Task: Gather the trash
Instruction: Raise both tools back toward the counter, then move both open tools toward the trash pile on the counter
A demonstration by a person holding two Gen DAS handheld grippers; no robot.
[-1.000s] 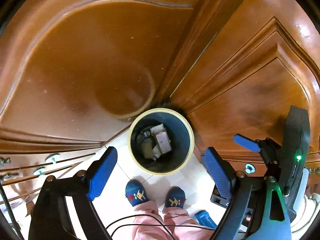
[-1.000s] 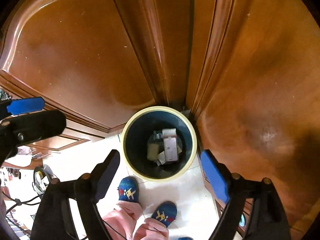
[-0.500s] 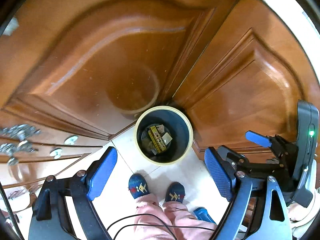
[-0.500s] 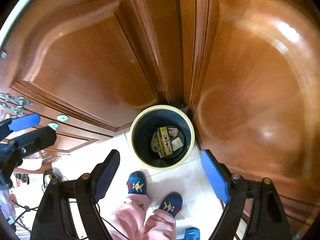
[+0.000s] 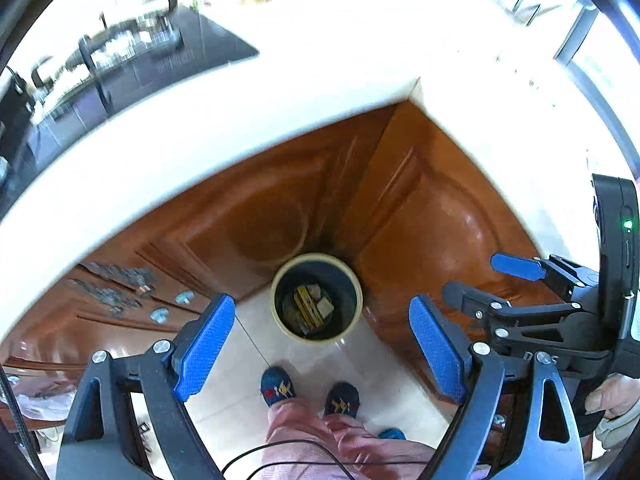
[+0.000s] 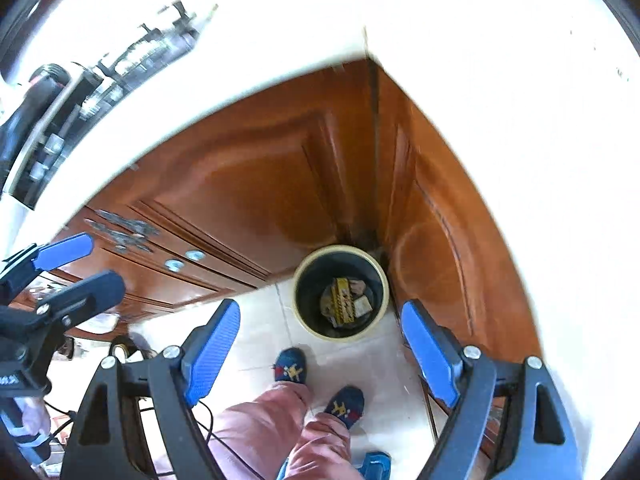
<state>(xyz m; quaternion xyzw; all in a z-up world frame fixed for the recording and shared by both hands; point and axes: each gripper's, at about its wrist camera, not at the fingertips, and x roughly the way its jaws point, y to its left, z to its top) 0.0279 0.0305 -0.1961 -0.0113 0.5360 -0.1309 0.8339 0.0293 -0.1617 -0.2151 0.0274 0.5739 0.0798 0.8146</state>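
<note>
Nearest the cameras, the left gripper (image 5: 320,340) and the right gripper (image 6: 320,344) both have their blue jaws wide apart with nothing between them, so neither carries any trash. Just below them on the pale tiled floor (image 6: 260,332) stand the person's feet in blue patterned slippers (image 6: 291,366), with pink trouser legs (image 6: 264,428) and a thin black cable (image 5: 280,446) trailing across the lap area. Beyond the toes sits the bin (image 6: 304,320), a dark round tub with a cream rim, pushed into the inner corner where two brown wooden cabinet doors (image 6: 248,188) meet; in its bottom lie a yellow-and-black packet (image 6: 342,300) and some crumpled wrappers (image 6: 362,304). Farthest off, the white countertop (image 5: 200,128) runs above the cabinets, its far surface washed out and blurred. The likely trouble from here: the glare makes anything left on that counter hard to spot, so a piece could be missed, and the loose cable could snag a foot or a gripper.
</note>
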